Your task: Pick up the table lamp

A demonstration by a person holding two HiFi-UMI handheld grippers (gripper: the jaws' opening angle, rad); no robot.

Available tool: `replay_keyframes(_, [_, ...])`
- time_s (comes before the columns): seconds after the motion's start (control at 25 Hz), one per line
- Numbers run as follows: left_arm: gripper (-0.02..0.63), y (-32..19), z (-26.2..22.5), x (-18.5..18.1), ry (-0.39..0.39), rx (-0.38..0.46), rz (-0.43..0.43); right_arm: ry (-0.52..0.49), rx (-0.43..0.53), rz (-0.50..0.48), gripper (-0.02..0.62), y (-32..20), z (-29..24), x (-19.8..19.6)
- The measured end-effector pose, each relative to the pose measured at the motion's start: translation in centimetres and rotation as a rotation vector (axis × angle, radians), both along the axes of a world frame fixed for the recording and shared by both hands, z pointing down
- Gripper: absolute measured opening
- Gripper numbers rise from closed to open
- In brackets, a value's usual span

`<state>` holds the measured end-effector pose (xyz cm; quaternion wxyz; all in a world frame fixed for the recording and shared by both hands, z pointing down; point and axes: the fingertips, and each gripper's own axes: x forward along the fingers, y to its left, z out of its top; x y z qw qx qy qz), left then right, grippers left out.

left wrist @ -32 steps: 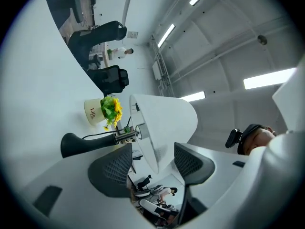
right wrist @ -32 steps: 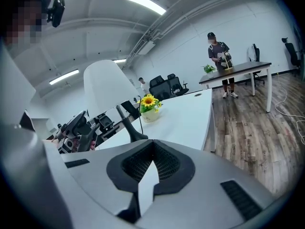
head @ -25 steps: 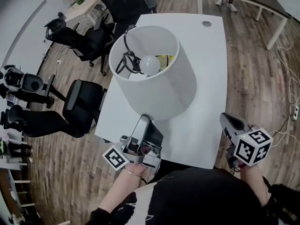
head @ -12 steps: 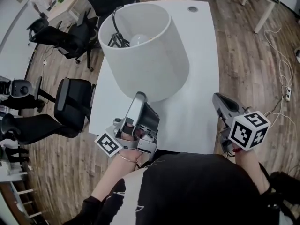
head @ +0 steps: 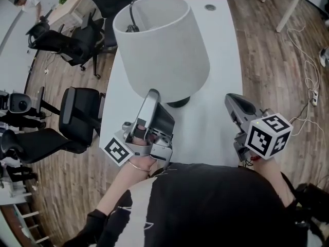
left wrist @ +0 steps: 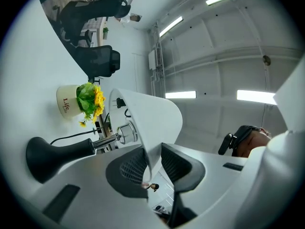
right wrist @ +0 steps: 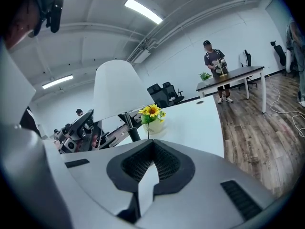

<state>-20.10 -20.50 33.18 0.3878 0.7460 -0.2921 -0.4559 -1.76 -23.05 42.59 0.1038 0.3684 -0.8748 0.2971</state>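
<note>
The left gripper (head: 152,94) has just closed its jaws on the thin shade rim (left wrist: 148,144) of the table lamp (head: 163,40), which probably bends under the heavy base; the right gripper (head: 232,101) is closed, empty.

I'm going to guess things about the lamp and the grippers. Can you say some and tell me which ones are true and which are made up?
1. The left gripper is pinching the rim of the white fabric lampshade. True; its jaws have just been closing, and the rim is between them.
2. The right gripper is holding the round black lamp base. False: it is shut on nothing, away from the lamp.
3. A cream pot of yellow flowers stands on the white table. True.
4. In the head view, the black office chairs are on the table's right side. False: they are on its left.
</note>
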Motion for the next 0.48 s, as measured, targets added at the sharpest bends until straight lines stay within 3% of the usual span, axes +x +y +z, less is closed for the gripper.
replay_keyframes(0.48, [0.071,-2.8,-1.0,-1.2,0.041,-0.009,0.056,-0.003,-0.004,-0.049,0.015,0.1,1.0,-4.4])
